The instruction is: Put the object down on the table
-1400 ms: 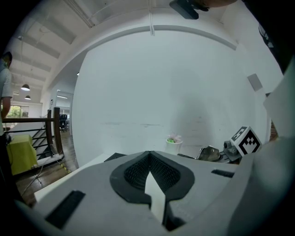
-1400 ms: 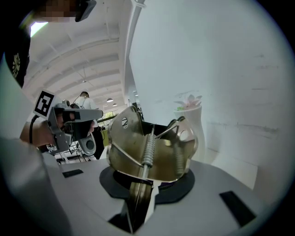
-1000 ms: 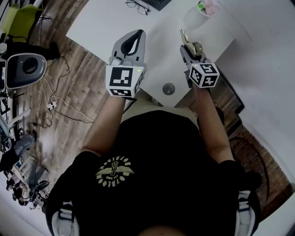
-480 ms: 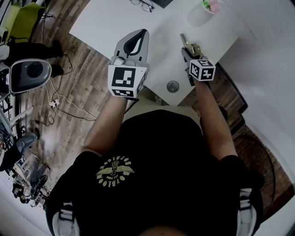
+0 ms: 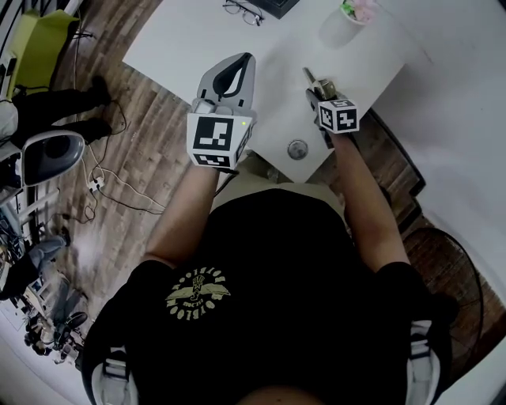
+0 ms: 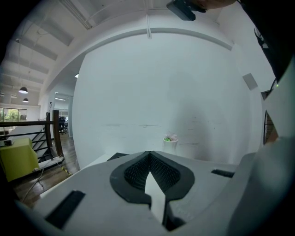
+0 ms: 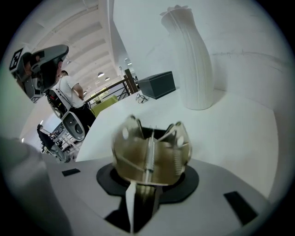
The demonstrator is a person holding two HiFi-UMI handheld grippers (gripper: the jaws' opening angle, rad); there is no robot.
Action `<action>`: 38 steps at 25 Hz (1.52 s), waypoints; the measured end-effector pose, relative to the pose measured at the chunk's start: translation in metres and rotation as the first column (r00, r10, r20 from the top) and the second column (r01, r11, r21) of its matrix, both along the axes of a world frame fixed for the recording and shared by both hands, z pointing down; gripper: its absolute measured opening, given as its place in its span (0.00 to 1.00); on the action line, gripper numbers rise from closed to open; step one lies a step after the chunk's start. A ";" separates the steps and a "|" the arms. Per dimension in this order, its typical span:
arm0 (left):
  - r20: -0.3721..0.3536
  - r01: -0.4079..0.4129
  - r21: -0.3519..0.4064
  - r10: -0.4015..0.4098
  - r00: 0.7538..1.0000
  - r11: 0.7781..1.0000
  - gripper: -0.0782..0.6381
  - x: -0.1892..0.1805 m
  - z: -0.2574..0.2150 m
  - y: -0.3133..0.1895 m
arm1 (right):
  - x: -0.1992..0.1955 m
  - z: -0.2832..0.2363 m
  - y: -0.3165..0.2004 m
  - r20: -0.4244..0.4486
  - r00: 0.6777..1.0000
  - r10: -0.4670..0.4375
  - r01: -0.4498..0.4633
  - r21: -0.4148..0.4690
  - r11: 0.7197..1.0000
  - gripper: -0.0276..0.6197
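A gold claw hair clip (image 7: 150,147) stands between the jaws of my right gripper (image 7: 145,186), blurred, just above the white table (image 7: 239,138). Those jaws have just been opening, with the clip still between the pads. From the head view the clip (image 5: 315,79) sticks out ahead of the right gripper (image 5: 318,95) over the table's (image 5: 190,39) near right part. My left gripper (image 5: 242,60) hovers level over the table's near edge, its jaws (image 6: 150,156) shut with nothing between them.
A tall white ribbed vase (image 7: 191,60) with a plant (image 5: 352,12) stands beyond the clip. Glasses (image 5: 241,11) and a dark box (image 7: 156,85) lie at the far side. A round grommet (image 5: 297,149) sits near the table's front edge. A chair (image 5: 47,154) stands on the wooden floor.
My right gripper has come down toward the table with the clip and tipped further downward. The left gripper has stayed almost where it was.
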State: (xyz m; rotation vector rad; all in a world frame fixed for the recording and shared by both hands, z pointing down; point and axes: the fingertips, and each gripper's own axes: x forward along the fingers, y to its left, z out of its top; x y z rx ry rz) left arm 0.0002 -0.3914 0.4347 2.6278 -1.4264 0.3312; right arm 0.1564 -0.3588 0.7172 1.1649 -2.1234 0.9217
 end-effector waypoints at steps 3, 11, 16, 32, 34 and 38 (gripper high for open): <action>-0.006 -0.004 0.015 0.004 1.000 1.000 0.12 0.000 -0.009 0.001 | -0.003 -0.001 0.003 0.025 1.000 0.000 0.000 -0.030 1.000 0.36; -0.016 -0.023 0.049 0.024 1.000 0.999 0.12 -0.001 -0.028 0.000 | 0.023 -0.019 0.002 -0.007 0.996 0.083 -0.083 0.015 0.996 0.51; -0.023 -0.050 0.068 0.052 0.998 0.996 0.12 0.005 -0.037 0.000 | 0.044 -0.038 0.003 -0.043 0.991 0.129 -0.127 0.061 0.990 0.52; -0.073 -0.101 0.058 0.105 0.992 0.993 0.12 0.022 -0.045 -0.015 | 0.054 -0.181 -0.004 -0.011 0.975 0.221 -0.196 0.421 0.886 0.06; -0.076 -0.104 0.063 0.109 0.991 0.993 0.12 0.024 -0.048 -0.015 | 0.052 -0.197 -0.005 -0.012 0.976 0.219 -0.190 0.455 0.870 0.05; -0.079 -0.114 0.074 0.120 0.990 0.991 0.12 0.027 -0.053 -0.014 | 0.047 -0.226 -0.006 0.017 0.974 0.224 -0.202 0.498 0.843 0.05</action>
